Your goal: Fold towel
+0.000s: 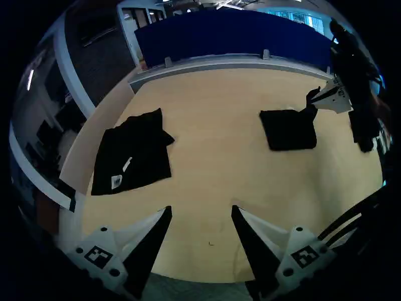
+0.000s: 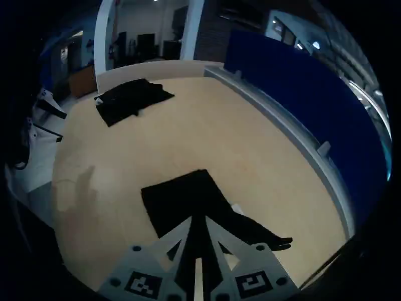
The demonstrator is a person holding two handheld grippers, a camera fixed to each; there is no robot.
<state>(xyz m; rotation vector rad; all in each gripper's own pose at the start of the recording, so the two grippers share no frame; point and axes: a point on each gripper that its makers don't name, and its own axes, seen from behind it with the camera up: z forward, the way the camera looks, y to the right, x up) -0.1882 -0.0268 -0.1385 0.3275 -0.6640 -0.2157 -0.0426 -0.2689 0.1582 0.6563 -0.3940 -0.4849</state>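
A folded black towel [image 1: 288, 129] lies flat on the wooden table [image 1: 220, 165], right of centre in the left gripper view. My right gripper [image 1: 315, 100] sits at its far right corner, where the cloth is lifted a little. In the right gripper view the same towel [image 2: 180, 198] lies just ahead of my right gripper [image 2: 198, 220], whose fingers are pressed together on its near edge. My left gripper [image 1: 200, 215] hangs open above the table's near edge, holding nothing. A second black towel [image 1: 131, 153] with a white label lies rumpled at the left.
A blue partition [image 1: 225, 32] with a grey rail runs along the table's far side. A person in dark clothes [image 1: 357, 75] stands at the right end. The rumpled towel [image 2: 133, 98] lies near the table's far corner in the right gripper view.
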